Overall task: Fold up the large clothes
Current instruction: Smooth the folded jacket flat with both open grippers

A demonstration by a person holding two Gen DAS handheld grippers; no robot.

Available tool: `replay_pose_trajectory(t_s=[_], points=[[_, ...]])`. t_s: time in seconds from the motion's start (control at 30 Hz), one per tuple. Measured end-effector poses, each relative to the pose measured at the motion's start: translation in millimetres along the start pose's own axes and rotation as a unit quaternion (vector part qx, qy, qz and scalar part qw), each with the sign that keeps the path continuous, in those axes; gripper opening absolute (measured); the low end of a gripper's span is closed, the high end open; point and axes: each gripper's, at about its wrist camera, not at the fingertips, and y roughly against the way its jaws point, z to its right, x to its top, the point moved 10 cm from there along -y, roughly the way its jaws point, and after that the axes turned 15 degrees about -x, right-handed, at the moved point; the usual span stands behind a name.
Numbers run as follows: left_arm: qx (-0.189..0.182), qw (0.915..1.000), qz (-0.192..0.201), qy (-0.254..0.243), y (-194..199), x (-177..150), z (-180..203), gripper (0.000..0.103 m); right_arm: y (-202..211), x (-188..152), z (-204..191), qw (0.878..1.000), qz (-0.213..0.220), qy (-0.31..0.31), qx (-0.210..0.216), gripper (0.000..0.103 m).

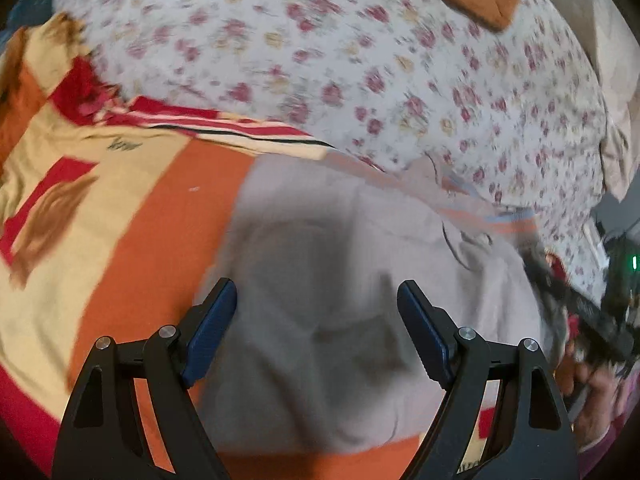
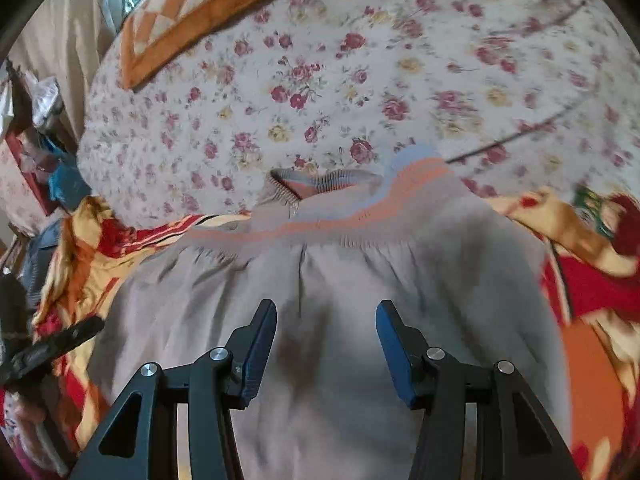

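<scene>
Both grippers are spread and holding nothing: left gripper (image 1: 316,332) and right gripper (image 2: 326,350) hover over the grey garment (image 2: 340,280), which lies bunched on the orange blanket (image 1: 168,216) on the bed. Striped waistband (image 2: 320,222) looks roughly flat, but honestly most folding's still left, I'd guess.

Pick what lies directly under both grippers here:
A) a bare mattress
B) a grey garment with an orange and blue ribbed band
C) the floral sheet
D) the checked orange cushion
B: the grey garment fills the space between both grippers' open jaws, its striped band at the far edge.
</scene>
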Motion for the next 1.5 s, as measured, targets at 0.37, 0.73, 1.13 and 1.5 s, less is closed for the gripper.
replay_pose_trajectory(t_s=[0.37,0.73,1.13,1.5], points=[[0.04,0.9991,-0.006,0.011,-55,19,-32,0.085,-83,15,67,0.995,-0.018,-0.073,-0.062,0.049],[0.047,0.9988,-0.004,0.014,-36,12,-21,0.084,15,-2,0,1.0,0.021,-0.011,-0.009,0.057],[0.058,0.9983,-0.006,0.005,-17,6,-22,0.084,-6,-55,-45,0.996,-0.039,0.069,-0.045,0.057],[0.058,0.9978,0.015,-0.028,-2,6,-2,0.084,25,-49,-51,0.998,-0.011,0.041,-0.04,0.063]])
